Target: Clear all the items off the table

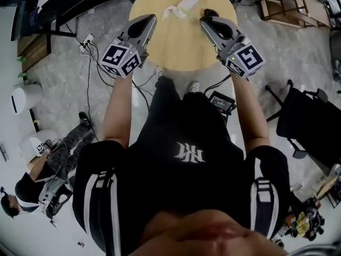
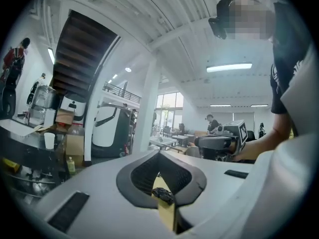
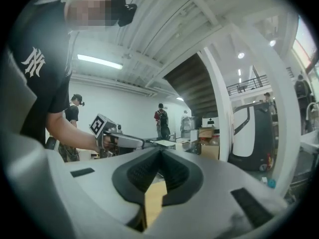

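Observation:
A round wooden table (image 1: 160, 49) carries a crumpled white tissue (image 1: 171, 12), a flat white packet (image 1: 187, 3) and a small dark object (image 1: 211, 12). My left gripper (image 1: 151, 17) hovers over the table's left part, its jaws closed together (image 2: 159, 153). Through the slot below them a small black thing (image 2: 163, 195) shows against the tabletop; I cannot tell whether it touches the jaws. My right gripper (image 1: 204, 19) is over the table's right part, just beside the dark object, and is shut (image 3: 160, 151) with nothing between its pads. The two grippers face each other.
A black office chair (image 1: 309, 121) stands at the right and a wooden frame (image 1: 287, 4) at the top right. Cables and a power strip (image 1: 85, 40) lie on the floor to the left. A person (image 1: 48, 164) sits at the lower left.

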Demonstrator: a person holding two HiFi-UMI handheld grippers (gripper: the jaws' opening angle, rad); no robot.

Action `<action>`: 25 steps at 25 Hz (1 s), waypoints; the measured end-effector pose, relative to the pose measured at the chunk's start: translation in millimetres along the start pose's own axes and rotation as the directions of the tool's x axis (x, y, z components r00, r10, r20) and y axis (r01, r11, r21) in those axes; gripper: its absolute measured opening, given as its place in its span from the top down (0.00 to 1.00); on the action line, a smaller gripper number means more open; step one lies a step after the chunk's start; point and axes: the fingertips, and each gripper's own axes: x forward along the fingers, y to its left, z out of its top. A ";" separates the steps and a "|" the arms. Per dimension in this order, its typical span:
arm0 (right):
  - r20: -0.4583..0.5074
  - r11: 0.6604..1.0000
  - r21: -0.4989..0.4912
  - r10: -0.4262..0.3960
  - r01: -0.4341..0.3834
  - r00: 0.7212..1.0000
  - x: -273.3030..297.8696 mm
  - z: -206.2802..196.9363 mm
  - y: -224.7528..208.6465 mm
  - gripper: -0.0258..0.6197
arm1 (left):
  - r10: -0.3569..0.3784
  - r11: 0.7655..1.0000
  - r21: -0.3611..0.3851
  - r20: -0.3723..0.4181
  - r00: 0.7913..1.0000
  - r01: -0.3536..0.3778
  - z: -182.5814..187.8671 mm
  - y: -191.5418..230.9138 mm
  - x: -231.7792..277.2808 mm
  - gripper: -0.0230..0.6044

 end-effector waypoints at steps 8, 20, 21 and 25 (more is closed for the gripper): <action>-0.060 0.988 0.114 -0.100 0.106 0.993 -76.6 -41.2 -22.0 0.84 | -0.014 1.000 -0.008 -0.017 1.000 0.014 -20.0 -65.4 6.4 0.94; -0.258 0.969 0.118 -0.182 0.219 0.949 -58.5 -103.2 -57.8 0.52 | -0.087 0.991 -0.108 -0.071 0.994 0.079 -75.9 -48.0 24.9 0.94; -0.271 0.965 0.121 -0.194 0.234 0.943 -56.4 -110.4 -62.3 0.52 | -0.084 0.992 -0.102 -0.071 0.994 0.076 -80.2 -46.3 26.7 0.94; -0.316 0.956 0.142 -0.203 0.258 0.927 -39.8 -149.0 -81.2 0.37 | -0.044 0.997 -0.068 -0.089 0.995 0.038 -98.2 -40.8 34.1 0.94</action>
